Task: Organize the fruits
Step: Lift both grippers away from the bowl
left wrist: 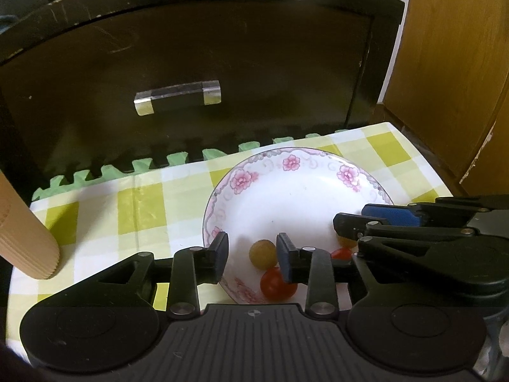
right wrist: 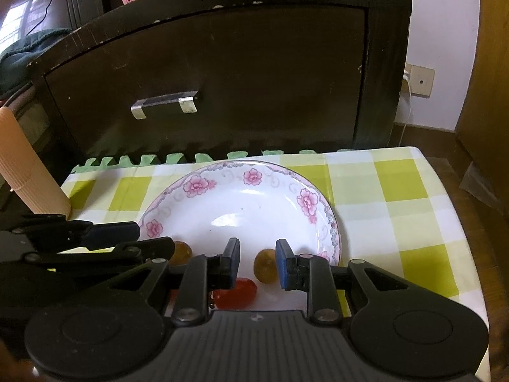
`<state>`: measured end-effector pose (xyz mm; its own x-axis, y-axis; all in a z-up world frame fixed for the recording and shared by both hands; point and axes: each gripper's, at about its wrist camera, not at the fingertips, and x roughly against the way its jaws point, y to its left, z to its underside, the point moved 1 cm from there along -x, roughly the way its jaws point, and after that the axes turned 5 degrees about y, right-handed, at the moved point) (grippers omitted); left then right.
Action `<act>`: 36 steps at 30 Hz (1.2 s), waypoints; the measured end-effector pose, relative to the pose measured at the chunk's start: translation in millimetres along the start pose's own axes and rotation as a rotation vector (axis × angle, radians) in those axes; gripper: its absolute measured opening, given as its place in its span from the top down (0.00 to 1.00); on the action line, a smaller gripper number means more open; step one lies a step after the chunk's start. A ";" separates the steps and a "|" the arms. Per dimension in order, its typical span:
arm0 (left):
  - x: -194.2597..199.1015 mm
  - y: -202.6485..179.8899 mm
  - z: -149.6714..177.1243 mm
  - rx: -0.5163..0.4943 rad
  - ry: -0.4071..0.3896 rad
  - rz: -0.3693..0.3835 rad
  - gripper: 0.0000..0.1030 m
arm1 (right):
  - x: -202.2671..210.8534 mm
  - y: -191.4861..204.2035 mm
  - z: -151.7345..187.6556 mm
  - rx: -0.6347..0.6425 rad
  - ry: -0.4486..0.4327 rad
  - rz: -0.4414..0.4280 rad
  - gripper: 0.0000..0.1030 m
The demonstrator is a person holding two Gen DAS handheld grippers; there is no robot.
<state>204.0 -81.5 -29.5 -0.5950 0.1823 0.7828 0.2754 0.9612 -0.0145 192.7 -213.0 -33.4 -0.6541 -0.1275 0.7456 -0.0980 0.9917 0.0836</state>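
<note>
Green-and-white checked cloth covers your counter (right wrist: 397, 191), which stands just in front of a dark cabinet (right wrist: 241, 73).

Start from the fruit. All of it that shows lies in the near part of the flower-rimmed plate (right wrist: 254, 175). From the left wrist view you have a yellow cherry tomato (left wrist: 262, 253) between the fingers of your left gripper (left wrist: 253, 256), a red cherry tomato (left wrist: 275, 282) just below it, partly behind the right-hand pad, and further right a second red one (left wrist: 342, 253) and a second yellow one (left wrist: 345, 241), both mostly hidden under your right gripper (left wrist: 359, 219).

Your left gripper is spread, its pads either side of the yellow tomato with a gap, gripping nothing. Your right gripper is likewise apart and empty over the same plate, a yellow tomato lying next to its right-hand pad.

Judging by this, the gathering looks largely done: no fruit lies loose on the cloth. Whether more sorting remains, perhaps by colour, you cannot tell from here.

The tomatoes are small, round, smooth and glossy; they will likely roll on the glazed, shallow, slick plate. A ribbed beige cylinder (right wrist: 28, 172) stands at the counter's left, well clear.
</note>
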 end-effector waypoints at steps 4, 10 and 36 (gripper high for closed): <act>5.6 -1.6 -0.1 -0.004 -0.009 -0.007 0.57 | 6.1 1.3 -0.2 0.002 -0.014 0.009 0.76; 16.4 -2.0 1.3 -0.007 -0.029 -0.017 0.56 | 14.9 4.0 -0.5 0.005 -0.028 0.012 0.76; 57.8 1.9 17.7 -0.001 -0.072 -0.045 0.56 | 53.8 25.7 10.0 0.014 -0.063 -0.002 0.76</act>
<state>156.7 -65.5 4.8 -0.6594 0.1534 0.7360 0.2479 0.9686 0.0203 147.5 -194.6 2.3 -0.6999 -0.1312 0.7021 -0.1102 0.9910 0.0754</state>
